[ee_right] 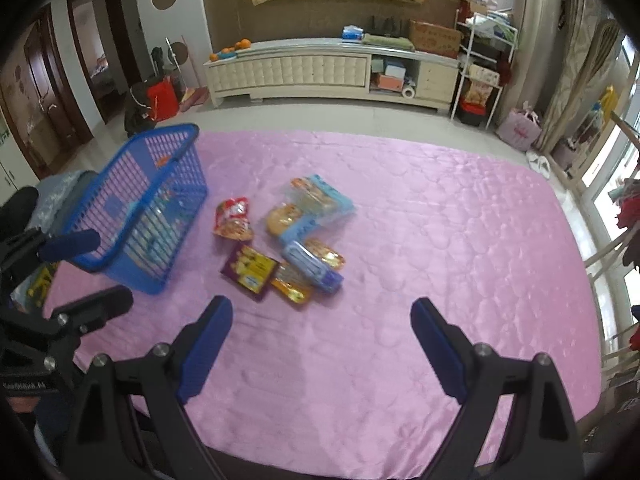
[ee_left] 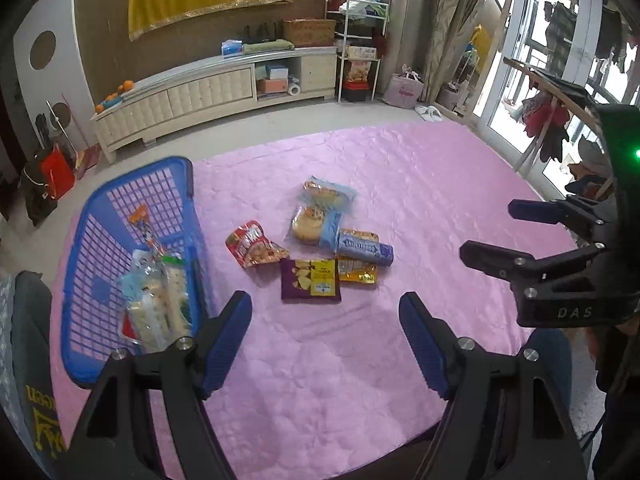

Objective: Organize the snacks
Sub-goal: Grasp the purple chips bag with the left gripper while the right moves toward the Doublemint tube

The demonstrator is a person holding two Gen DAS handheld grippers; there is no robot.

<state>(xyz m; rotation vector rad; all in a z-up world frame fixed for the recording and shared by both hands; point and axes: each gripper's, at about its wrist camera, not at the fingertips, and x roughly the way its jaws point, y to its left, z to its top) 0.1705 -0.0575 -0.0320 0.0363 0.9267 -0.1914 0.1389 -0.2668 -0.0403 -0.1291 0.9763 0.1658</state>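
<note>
While both grippers gape wide and empty, the right gripper (ee_left: pixel 486 228) reads "DAS" on its body.

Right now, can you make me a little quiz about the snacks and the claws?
1. True or false: the blue basket already holds snacks.
2. Which packet lies nearest the left claw? A red packet, B purple packet, C blue tube.
3. Fill in: both claws, left and right claw, are ____.

Key: 1 true; 2 B; 3 open.
</note>
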